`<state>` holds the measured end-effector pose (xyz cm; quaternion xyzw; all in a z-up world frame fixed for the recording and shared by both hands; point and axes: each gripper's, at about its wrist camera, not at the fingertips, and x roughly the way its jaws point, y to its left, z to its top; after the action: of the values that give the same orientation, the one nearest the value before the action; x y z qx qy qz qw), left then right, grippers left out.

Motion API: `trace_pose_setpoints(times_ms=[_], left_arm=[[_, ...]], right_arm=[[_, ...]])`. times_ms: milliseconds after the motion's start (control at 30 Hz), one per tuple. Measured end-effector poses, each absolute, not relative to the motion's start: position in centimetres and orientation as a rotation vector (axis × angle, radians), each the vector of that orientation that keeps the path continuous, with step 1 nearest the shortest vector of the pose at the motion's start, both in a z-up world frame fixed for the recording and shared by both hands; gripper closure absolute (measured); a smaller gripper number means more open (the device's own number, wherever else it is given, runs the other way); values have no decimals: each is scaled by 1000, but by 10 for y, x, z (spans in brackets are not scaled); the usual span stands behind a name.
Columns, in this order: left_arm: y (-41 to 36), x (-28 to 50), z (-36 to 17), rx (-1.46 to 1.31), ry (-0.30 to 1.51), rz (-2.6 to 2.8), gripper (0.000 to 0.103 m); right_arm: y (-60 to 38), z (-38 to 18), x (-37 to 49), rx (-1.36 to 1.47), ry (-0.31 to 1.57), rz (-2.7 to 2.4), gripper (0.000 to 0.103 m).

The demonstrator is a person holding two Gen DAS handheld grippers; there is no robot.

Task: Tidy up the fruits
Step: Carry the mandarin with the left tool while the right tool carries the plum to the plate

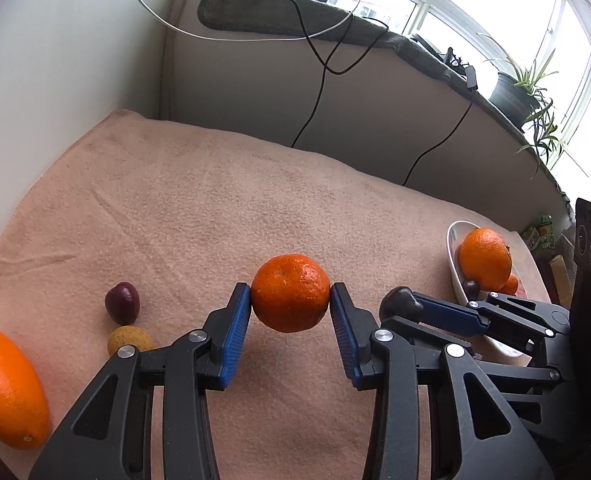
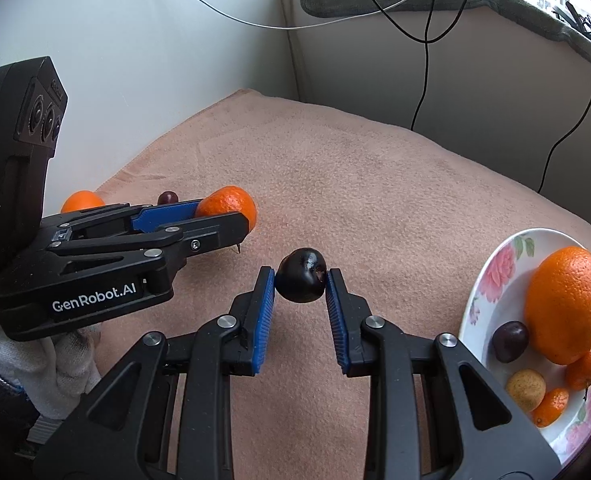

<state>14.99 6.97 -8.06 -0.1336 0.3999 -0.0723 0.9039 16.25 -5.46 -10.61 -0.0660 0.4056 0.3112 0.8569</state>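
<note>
Fruit fills both our grippers: the left gripper (image 1: 290, 300) clamps a tangerine (image 1: 290, 293) between its blue pads, lifted off the towel (image 1: 255, 200), and the right gripper (image 2: 300, 280) pinches a dark plum (image 2: 301, 276) just beside it. To our right the plate (image 2: 491, 272) holds an orange (image 2: 565, 304), another plum and smaller fruit. Left on the towel lie an orange, a plum and a yellow fruit.

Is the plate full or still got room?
Still room. The plate holds one big orange and a few small fruits, with bare rim showing.
</note>
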Motion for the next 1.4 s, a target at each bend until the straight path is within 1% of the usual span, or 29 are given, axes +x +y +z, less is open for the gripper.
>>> trace_pose_setpoints(times_ms=[467,933,1400], left_arm=[[41,136,-62,-253,789,-194,64],[-1,132,-53,-225,782,-270,64],[-42,129,-51,-194,797,-346,64]], right_arm=[[-101,-82,131,-85,794,628,76],[-178,-66,112,-31,764,511,76],[-250,-73,115,21,793,372,76]])
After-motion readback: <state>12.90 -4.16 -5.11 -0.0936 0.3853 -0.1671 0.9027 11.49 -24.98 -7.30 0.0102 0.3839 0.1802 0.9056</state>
